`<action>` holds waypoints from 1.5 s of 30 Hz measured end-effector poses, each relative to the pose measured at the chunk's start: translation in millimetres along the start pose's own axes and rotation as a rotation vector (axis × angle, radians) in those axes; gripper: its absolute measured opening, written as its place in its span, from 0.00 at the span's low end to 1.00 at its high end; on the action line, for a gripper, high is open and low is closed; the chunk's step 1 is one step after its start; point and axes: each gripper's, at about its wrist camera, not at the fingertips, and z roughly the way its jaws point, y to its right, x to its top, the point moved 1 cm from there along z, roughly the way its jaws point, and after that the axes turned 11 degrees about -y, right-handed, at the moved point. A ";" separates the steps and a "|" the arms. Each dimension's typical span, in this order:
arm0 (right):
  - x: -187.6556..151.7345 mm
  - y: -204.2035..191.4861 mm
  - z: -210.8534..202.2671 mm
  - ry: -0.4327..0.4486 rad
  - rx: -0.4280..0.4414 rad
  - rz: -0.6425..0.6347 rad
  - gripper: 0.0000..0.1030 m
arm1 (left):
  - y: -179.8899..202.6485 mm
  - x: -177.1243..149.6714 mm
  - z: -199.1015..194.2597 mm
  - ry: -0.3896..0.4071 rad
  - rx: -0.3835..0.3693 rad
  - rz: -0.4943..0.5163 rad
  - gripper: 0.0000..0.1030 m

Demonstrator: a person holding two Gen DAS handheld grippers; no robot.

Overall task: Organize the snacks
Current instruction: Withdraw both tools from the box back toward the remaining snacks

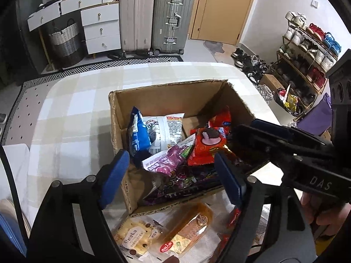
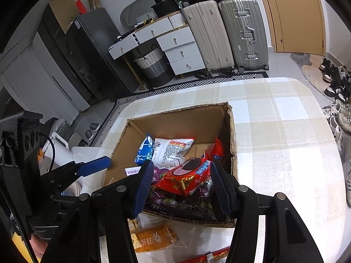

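Observation:
An open cardboard box [image 1: 122,135] [image 2: 233,135] stands on the checked table and holds several snack packs: a blue one [image 1: 138,135] [image 2: 144,149], a white one [image 1: 169,129] [image 2: 173,149], a purple one [image 1: 166,160] and a red cookie pack [image 1: 208,146] [image 2: 188,175] on top. My left gripper [image 1: 173,175] is open and empty over the box's near side. My right gripper [image 2: 182,184] is open, its fingers either side of the red cookie pack without closing on it; it also shows in the left wrist view [image 1: 258,135].
An orange cake pack [image 1: 188,228] [image 2: 153,239] and a cracker pack [image 1: 136,236] lie on the table in front of the box. More red packs [image 2: 210,257] lie at the near edge. Suitcases, drawers, a basket and a shoe rack stand beyond the table.

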 end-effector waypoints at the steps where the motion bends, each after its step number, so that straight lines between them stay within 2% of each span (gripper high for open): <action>1: -0.2 0.5 -1.2 0.004 0.002 0.001 0.54 | 0.7 0.6 -1.0 0.001 -0.004 0.003 0.76; 6: -0.5 3.5 -10.1 0.042 0.006 0.012 0.54 | -0.2 3.9 -7.5 0.008 -0.022 -0.006 0.76; 12: -1.8 11.0 -22.8 0.086 0.025 0.036 0.58 | -4.3 10.4 -10.5 0.000 -0.110 -0.032 0.77; 18: -2.2 17.6 -33.8 0.121 0.047 0.058 0.58 | -5.2 15.7 -22.3 0.027 -0.161 -0.044 0.77; 24: -7.1 15.6 -51.1 0.135 0.058 0.055 0.58 | -3.3 5.7 -54.0 0.084 -0.155 -0.052 0.77; 31: -36.4 -10.9 -92.9 0.177 0.053 -0.008 0.58 | -0.7 -34.8 -110.0 0.175 -0.105 -0.054 0.78; 34: -54.7 -23.1 -112.1 0.199 0.054 -0.027 0.68 | -0.5 -60.5 -134.3 0.217 -0.084 -0.064 0.80; 40: -96.9 -50.4 -153.2 0.252 0.054 -0.076 0.71 | 4.4 -110.3 -178.4 0.247 -0.060 -0.096 0.80; 43: -117.8 -60.2 -168.7 0.274 0.067 -0.086 0.82 | 7.4 -137.0 -201.1 0.269 -0.056 -0.119 0.83; 45: -134.5 -66.7 -179.8 0.301 0.053 -0.101 0.91 | 11.1 -157.5 -217.2 0.296 -0.045 -0.123 0.92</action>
